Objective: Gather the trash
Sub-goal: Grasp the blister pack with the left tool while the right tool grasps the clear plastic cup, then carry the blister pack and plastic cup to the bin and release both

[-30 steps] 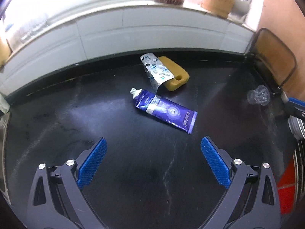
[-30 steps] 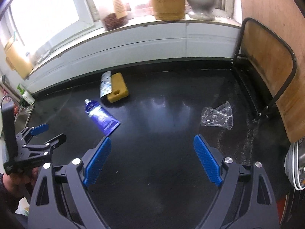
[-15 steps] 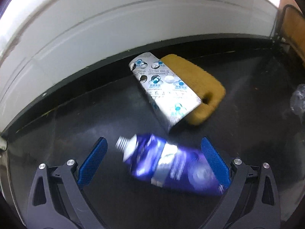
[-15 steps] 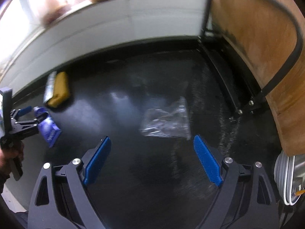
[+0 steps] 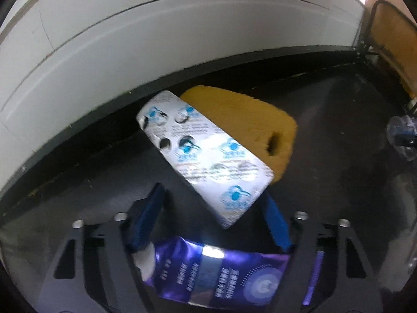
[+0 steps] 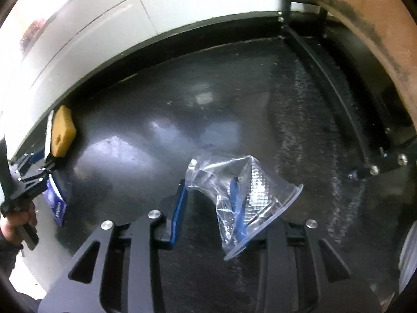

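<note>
Left gripper (image 5: 212,224): jaws closing, purple tube (image 5: 216,274) crosswise between them, not yet pinched | Right gripper (image 6: 208,208): jaws closing around crushed clear cup (image 6: 242,190) on bench (image 6: 182,109), contact unconfirmed.

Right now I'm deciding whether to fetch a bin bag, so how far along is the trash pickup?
Nothing looks collected yet. In hand: the left gripper is closing around the purple tube, and the right gripper is closing on the crumpled clear plastic cup; both items sit between the fingers on the black counter. Left: the blister pack lying against the yellow sponge, plus binning everything.
</note>
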`<state>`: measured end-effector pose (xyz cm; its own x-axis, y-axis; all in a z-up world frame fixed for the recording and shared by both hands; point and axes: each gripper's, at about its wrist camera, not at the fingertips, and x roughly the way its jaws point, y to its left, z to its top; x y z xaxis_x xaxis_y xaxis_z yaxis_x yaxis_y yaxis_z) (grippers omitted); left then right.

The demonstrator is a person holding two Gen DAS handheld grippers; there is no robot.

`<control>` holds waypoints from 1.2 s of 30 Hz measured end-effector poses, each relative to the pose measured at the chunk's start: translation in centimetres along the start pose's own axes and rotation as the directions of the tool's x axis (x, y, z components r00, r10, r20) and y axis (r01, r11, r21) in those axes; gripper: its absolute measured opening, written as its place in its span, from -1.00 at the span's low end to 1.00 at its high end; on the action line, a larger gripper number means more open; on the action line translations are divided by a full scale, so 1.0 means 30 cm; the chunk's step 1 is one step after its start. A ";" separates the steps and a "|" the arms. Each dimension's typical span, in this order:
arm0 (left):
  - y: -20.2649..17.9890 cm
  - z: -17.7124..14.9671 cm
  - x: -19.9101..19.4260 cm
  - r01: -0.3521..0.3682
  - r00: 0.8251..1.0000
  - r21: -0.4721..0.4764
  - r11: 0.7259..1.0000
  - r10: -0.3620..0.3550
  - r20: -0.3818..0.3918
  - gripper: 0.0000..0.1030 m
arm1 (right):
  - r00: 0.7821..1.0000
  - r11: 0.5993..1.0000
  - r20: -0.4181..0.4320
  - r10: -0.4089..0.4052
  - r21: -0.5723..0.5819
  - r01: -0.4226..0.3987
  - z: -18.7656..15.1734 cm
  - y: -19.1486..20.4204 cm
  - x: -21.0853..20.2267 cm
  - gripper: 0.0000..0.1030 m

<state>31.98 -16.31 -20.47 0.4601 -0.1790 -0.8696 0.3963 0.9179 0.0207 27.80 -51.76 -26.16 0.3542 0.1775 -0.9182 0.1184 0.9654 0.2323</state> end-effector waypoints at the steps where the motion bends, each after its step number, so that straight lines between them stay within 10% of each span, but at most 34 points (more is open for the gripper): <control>1: -0.012 -0.007 -0.010 0.006 1.000 -0.005 1.000 -0.006 0.000 0.05 | 1.000 1.000 0.005 0.003 -0.005 -0.003 0.004 0.014 -0.005 -0.41; 10: -0.020 -0.036 -0.087 0.029 0.999 -0.082 0.996 -0.032 -0.034 -0.93 | 0.999 0.999 0.042 0.022 -0.048 -0.020 -0.005 0.081 -0.081 -0.45; 15: -0.005 -0.080 -0.205 0.026 1.000 -0.095 0.995 -0.026 0.003 -0.94 | 0.997 0.997 0.066 0.031 -0.077 -0.026 -0.025 0.128 -0.130 -0.81; 36: -0.002 -0.484 -0.731 -0.079 0.991 -0.259 0.963 0.105 0.085 -0.94 | 0.973 0.911 0.104 0.205 -0.384 -0.151 -0.285 0.612 -0.372 -0.81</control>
<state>10.34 -7.30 -8.55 0.5647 -0.1115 -0.8177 0.1391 0.9895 -0.0388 18.08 -34.38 -14.38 0.4651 0.3506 -0.8129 -0.3018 0.9260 0.2267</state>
